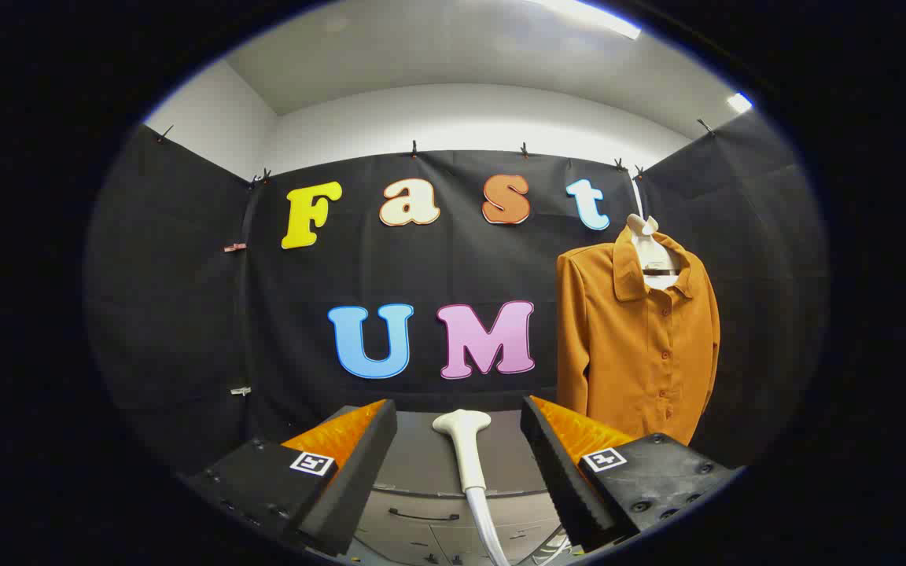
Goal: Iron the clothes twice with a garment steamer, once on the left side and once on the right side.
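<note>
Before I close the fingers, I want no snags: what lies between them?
In the gripper view, the open gripper has the steamer head standing between its fingers, neither touching it; its hose trails toward the camera.

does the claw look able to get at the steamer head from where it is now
Probably yes: the claw is open, and the white steamer head lies between its fingers with gaps on both sides and nothing in the way.

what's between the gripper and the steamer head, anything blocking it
Nothing visible blocks it. The hand-held gripper is open, and the white steamer head stands upright in the gap between its fingers, touching neither. The orange shirt hangs beyond, past the right finger.
</note>
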Tool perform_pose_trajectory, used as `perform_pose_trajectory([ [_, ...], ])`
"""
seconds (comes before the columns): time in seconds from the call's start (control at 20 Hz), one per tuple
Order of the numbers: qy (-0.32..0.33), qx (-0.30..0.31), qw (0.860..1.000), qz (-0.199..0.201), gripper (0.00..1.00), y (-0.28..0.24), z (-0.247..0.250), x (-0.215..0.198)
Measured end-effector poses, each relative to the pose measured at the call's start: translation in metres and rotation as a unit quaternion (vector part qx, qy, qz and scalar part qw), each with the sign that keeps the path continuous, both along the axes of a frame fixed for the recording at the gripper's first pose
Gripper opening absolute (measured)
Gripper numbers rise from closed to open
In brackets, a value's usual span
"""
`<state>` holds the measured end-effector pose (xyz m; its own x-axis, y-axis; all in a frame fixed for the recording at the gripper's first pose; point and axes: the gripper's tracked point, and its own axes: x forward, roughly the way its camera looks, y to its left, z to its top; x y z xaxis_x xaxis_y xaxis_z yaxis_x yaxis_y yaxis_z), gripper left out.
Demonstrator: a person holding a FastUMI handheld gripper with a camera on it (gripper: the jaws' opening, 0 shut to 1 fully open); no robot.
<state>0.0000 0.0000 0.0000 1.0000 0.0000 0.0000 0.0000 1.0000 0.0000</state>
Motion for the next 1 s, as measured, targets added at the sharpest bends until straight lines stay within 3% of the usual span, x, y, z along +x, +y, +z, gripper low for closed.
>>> perform_pose_trajectory([
  [1.0, 0.005, -0.017, 1.0, -0.01, 0.98, -0.0013, -0.0001, -0.0032],
])
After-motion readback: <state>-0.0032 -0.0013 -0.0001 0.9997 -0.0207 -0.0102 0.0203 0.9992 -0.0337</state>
